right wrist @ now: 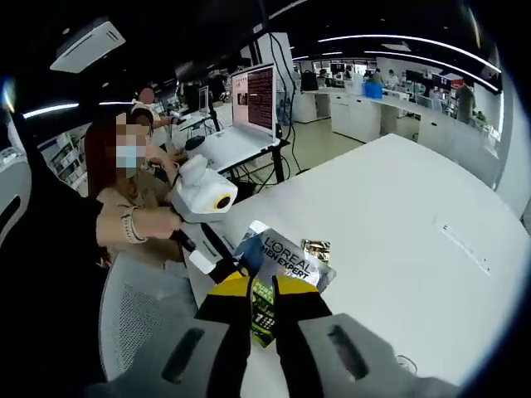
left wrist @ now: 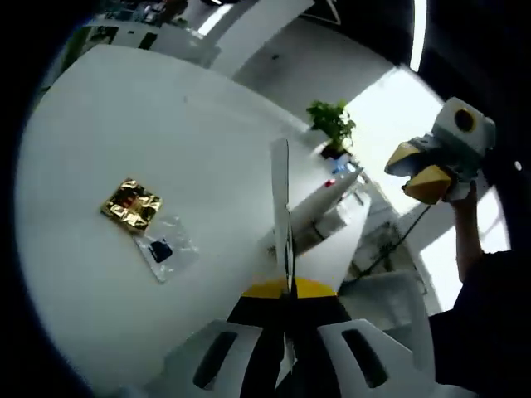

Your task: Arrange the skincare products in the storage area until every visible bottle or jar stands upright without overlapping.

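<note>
In the left gripper view, going from the left, a gold foil sachet (left wrist: 131, 204) is lying flat on the white bench (left wrist: 166, 133), in the left middle of the frame, and a small clear sachet (left wrist: 167, 247) with a dark patch is lying just beside it, lower and to the right. In the centre, the left tool (left wrist: 286, 286) is pinching a thin flat packet (left wrist: 281, 211) that is seen edge-on; its long axis is running up from the pressed-together jaws toward the upper centre. At the right edge, the right tool (left wrist: 431, 170) is hanging in the air, off the bench, with a hand under it; I cannot tell from this view how its jaws are standing.

In the right gripper view, a person is sitting at the left of the frame and is holding the left tool (right wrist: 226, 267) in the centre left. Just right of it, the L'Oreal sachet (right wrist: 286, 261) is standing up from the right tool (right wrist: 262, 307) at the bottom centre, whose jaws are pinching its lower edge. A small gold packet (right wrist: 315, 249) is showing just behind it.

No bottle or jar is visible. I judge that both tools are meeting on one sachet, so the coming move is turning on which tool is letting go. The bench is lying ahead of both tools.
</note>
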The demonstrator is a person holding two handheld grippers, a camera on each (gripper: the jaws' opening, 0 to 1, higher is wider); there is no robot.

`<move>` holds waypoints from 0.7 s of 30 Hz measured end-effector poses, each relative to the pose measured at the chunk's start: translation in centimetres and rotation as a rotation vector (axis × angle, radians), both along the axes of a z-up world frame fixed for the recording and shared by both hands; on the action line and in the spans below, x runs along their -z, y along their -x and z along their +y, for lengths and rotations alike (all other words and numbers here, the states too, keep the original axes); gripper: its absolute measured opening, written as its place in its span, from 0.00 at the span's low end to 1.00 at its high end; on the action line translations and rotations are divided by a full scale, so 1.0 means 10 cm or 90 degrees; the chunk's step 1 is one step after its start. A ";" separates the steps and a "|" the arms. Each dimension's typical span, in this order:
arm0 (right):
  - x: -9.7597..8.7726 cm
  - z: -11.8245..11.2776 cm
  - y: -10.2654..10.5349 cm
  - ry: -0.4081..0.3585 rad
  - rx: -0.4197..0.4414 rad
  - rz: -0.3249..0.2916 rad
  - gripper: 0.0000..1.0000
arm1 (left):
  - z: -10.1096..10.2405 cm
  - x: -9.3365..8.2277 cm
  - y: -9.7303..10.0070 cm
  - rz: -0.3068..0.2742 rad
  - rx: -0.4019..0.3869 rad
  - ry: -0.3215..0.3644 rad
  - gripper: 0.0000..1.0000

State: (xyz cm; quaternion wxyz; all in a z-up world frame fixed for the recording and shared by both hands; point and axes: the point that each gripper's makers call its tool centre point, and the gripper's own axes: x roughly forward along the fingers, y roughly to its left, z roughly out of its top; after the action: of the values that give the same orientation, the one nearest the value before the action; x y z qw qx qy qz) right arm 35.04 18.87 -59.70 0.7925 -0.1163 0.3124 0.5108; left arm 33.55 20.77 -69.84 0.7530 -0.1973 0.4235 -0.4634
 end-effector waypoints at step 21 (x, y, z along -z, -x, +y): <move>0.78 -0.12 0.26 0.088 0.044 0.031 0.11 | -0.11 0.33 0.04 0.036 0.024 -0.052 0.00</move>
State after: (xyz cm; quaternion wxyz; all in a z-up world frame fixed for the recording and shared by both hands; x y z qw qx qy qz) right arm 32.48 17.70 -67.54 0.7920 -0.1477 0.3700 0.4626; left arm 33.12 19.72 -73.17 0.7392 -0.1715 0.4668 -0.4542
